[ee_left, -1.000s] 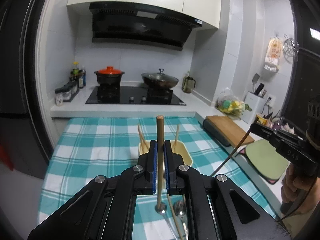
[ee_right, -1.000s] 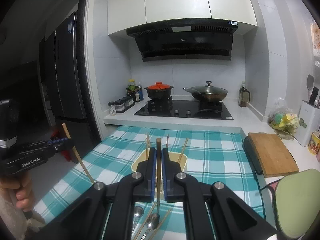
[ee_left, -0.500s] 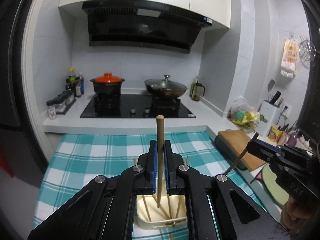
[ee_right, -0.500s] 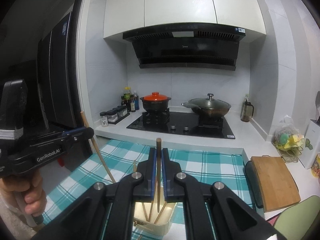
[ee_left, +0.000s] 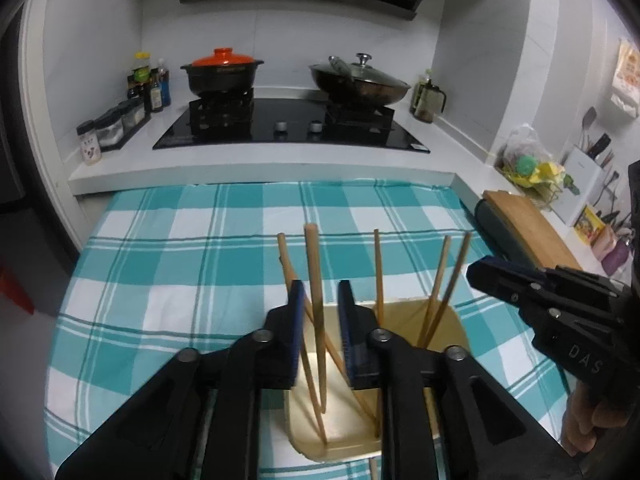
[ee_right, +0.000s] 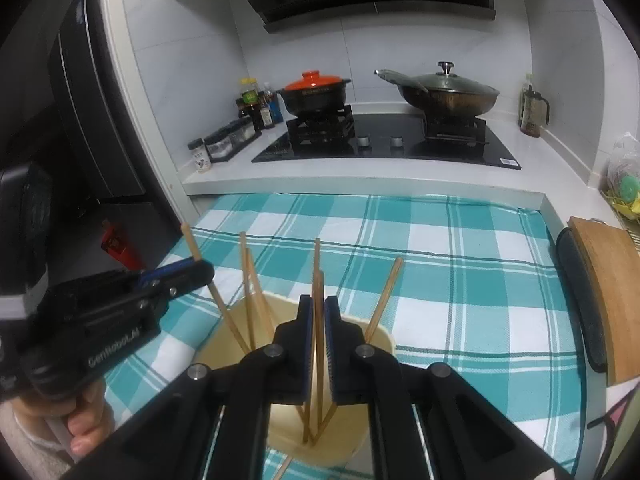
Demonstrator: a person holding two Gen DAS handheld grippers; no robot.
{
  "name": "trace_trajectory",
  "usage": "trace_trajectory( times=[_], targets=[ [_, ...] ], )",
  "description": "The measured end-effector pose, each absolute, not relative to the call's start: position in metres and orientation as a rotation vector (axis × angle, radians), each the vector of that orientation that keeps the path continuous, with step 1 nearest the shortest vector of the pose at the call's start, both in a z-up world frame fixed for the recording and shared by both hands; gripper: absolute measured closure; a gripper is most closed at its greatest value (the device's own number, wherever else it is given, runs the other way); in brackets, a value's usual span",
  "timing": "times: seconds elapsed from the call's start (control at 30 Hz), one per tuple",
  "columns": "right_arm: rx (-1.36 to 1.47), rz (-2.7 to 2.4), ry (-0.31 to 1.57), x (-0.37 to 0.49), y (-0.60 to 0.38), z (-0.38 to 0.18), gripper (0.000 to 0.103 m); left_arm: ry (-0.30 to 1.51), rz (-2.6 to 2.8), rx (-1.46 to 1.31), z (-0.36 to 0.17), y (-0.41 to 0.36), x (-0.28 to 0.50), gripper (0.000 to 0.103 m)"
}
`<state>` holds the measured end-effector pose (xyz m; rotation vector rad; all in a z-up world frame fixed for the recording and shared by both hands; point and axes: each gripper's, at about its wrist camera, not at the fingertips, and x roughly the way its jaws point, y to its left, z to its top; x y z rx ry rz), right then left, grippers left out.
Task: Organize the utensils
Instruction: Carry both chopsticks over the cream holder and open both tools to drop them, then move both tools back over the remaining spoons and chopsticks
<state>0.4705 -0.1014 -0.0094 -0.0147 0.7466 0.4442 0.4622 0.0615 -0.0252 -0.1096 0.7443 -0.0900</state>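
Observation:
A cream utensil holder (ee_left: 448, 316) (ee_right: 376, 332) stands on the teal checked cloth (ee_left: 200, 272) with several wooden chopsticks leaning in it. My left gripper (ee_left: 320, 300) is open right above the holder; a chopstick (ee_left: 314, 280) stands loose between its blue pads, its tip down in the holder. My right gripper (ee_right: 319, 312) is just above the holder too, its pads close around another chopstick (ee_right: 318, 272) that reaches down into the holder. Each gripper shows in the other's view, the right one (ee_left: 540, 304) and the left one (ee_right: 120, 300).
Behind the cloth is a counter with a black hob (ee_left: 288, 128), an orange-lidded pot (ee_left: 222, 72) and a wok (ee_left: 358, 82). Spice jars (ee_left: 108, 128) stand at the left. A wooden cutting board (ee_right: 612, 292) lies at the right.
Both grippers have come down and forward over the holder with their chopsticks. The left jaws have opened and let go of their chopstick, which now stands in the holder.

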Motion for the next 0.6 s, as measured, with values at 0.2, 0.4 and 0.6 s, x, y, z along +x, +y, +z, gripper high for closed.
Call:
trace_trajectory(
  times=[0.2,0.4,0.6],
  targets=[
    [0.077,0.412,0.674,0.466,-0.117,0.021,0.06,0.671,-0.071,-0.076,0.001,0.08,0.419,0.02],
    [-0.051,0.384,0.603,0.4,-0.127,0.043,0.05,0.643,-0.077,0.017,0.001,0.089,0.34,0.004],
    [-0.193,0.356,0.611,0.315,-0.136,0.017,0.043,0.64,-0.112,0.081,-0.038,0.081,0.245,0.004]
  ],
)
